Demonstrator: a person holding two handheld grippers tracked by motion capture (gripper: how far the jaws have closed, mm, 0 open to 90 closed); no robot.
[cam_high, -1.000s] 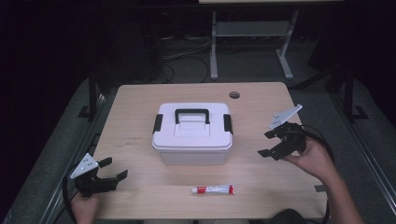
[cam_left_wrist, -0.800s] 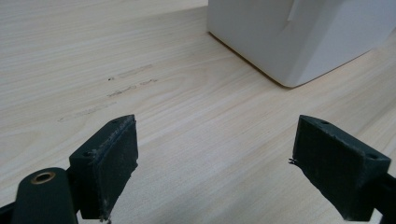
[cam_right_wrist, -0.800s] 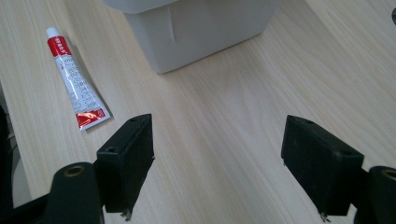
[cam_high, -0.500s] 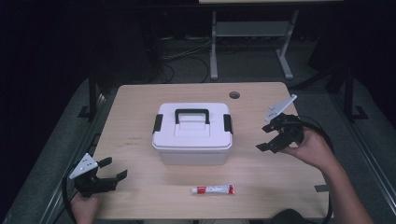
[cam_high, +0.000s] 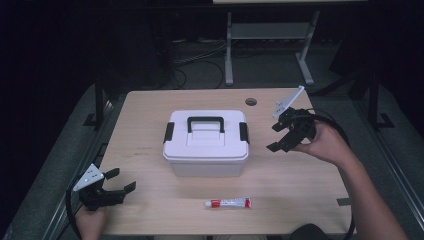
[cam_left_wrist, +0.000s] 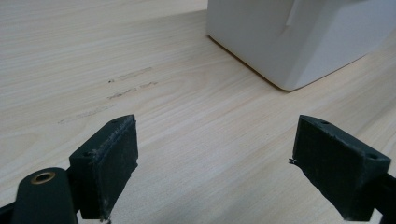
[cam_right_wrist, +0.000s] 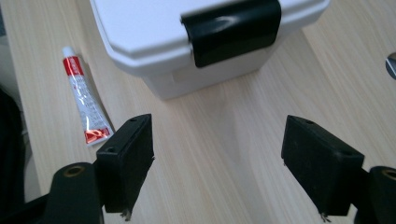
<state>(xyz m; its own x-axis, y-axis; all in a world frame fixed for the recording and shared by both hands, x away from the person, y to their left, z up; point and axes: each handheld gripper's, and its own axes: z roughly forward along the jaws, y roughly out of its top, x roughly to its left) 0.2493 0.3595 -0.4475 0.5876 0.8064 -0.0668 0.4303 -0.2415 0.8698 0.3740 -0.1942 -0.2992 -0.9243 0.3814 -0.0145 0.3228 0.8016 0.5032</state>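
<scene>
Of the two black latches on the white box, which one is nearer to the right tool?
The latch on the box's right end. The right tool is open beside it; the other latch sits on the far end.

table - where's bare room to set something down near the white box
Bare wood lies left of the white box, out to the table edge, and behind it toward the round hole. In front, the tube narrows the strip. To the right, the right claw hovers close.
</scene>
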